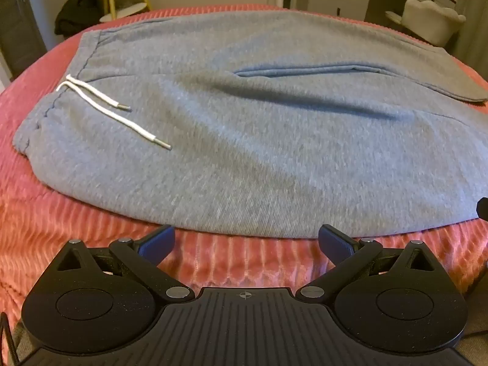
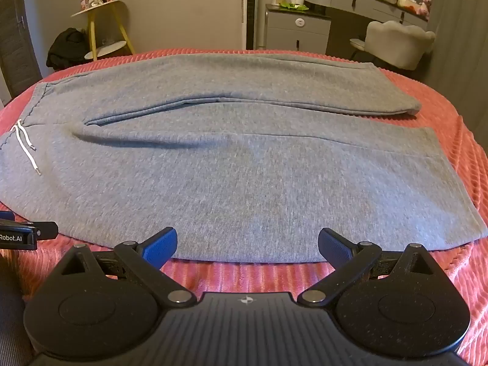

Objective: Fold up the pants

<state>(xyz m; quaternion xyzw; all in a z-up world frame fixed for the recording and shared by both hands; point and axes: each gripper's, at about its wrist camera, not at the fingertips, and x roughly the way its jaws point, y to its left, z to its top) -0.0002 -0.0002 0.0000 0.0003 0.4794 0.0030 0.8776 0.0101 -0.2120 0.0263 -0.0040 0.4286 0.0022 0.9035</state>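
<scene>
Lying flat across the pink bed (image 2: 442, 140): grey pants (image 2: 244, 183), waistband toward the left edge, both legs stretching toward the right edge, one behind the other. Trailing over the waist: white drawstring (image 1: 100, 103). Hovering just above the near edge of the bed, angled downward: left gripper (image 1: 246, 242) and right gripper (image 2: 247, 245), each with blue pads spread wide, pinching nothing, tips just short of the pants' near hem. Standing beyond the far edge: yellow stool (image 2: 103, 27), chair (image 2: 396, 45).
</scene>
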